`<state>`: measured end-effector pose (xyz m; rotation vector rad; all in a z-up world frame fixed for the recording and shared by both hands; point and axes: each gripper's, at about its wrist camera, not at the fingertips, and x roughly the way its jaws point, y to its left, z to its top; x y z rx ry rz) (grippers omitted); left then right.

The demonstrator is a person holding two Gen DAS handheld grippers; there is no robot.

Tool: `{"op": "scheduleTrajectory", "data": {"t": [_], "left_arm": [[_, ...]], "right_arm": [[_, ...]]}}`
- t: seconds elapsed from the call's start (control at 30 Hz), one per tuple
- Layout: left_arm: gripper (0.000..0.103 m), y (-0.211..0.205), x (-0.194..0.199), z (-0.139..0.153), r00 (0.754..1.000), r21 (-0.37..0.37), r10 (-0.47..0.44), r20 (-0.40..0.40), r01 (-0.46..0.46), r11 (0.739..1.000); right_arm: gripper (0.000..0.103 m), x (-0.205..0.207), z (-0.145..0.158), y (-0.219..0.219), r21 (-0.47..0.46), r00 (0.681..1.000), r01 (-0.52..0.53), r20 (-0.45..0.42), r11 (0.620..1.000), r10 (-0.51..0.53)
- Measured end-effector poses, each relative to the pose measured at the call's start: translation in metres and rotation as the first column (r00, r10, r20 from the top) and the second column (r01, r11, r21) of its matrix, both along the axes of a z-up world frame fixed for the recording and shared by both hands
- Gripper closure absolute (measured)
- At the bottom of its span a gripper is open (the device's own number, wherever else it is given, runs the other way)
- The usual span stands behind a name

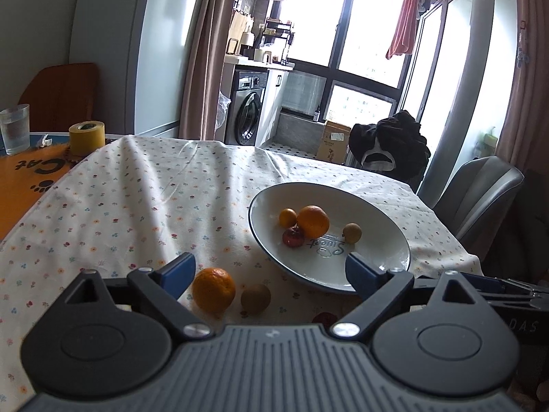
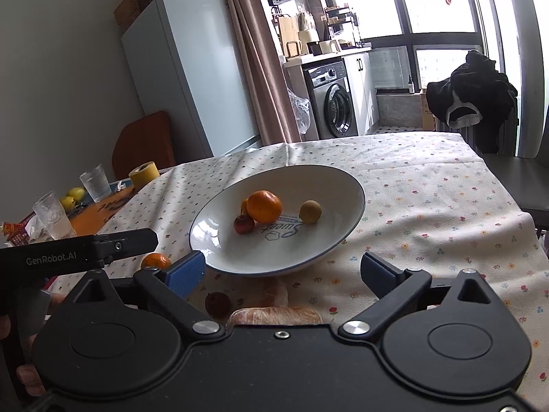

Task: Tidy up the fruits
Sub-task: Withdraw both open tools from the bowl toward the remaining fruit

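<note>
A white plate [image 1: 377, 243] with a dark rim sits on the flowered tablecloth. It holds a large orange [image 1: 313, 221], a small orange [image 1: 287, 217], a red fruit [image 1: 293, 237] and a brown round fruit [image 1: 352, 232]. On the cloth in front of it lie a mandarin [image 1: 213, 288] and a brown fruit [image 1: 255, 297], both between the open fingers of my left gripper [image 1: 269, 271]. My right gripper [image 2: 282, 274] is open before the plate [image 2: 240, 250], above a dark red fruit [image 2: 217, 304] and a pale orange rough-skinned thing [image 2: 274, 314], half hidden by the gripper body.
At the table's left are a yellow tape roll [image 1: 86, 138], a glass of water [image 1: 14, 128], another glass [image 2: 55, 216] and yellow fruits [image 2: 72, 197] on an orange mat [image 1: 24, 178]. A grey chair [image 1: 477, 195] stands at the right edge.
</note>
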<state>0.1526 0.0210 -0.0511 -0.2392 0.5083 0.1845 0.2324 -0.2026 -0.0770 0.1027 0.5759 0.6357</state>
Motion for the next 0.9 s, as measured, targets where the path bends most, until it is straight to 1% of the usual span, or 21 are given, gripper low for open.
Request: {"op": "scheduleTrajectory", "data": {"t": [0.07, 0.37, 0.5, 0.7, 0.9], "left_arm": [[0.010, 0.001, -0.002, -0.001, 1.000, -0.003, 0.007, -0.001, -0.007, 1.000], [0.010, 0.000, -0.017, -0.009, 1.000, -0.013, -0.001, -0.013, 0.001, 1.000], [0.010, -0.002, -0.021, -0.014, 0.999, -0.014, -0.024, -0.021, 0.023, 1.000], [0.010, -0.005, -0.024, -0.023, 0.998, -0.049, -0.061, -0.032, 0.059, 0.997], [0.011, -0.009, -0.025, -0.028, 0.996, -0.040, -0.078, -0.042, 0.077, 0.996]], "right_arm": [[0.000, -0.003, 0.000, -0.001, 0.003, 1.000, 0.004, 0.001, 1.000, -0.004], [0.000, -0.012, -0.006, -0.007, -0.004, 1.000, -0.001, -0.011, 1.000, 0.001], [0.000, -0.015, -0.009, -0.008, -0.005, 1.000, -0.011, -0.019, 1.000, 0.010], [0.000, -0.016, -0.018, -0.007, -0.008, 0.998, -0.031, -0.048, 1.000, 0.030], [0.000, -0.014, -0.025, -0.006, -0.003, 0.995, -0.059, -0.078, 0.998, 0.058]]}}
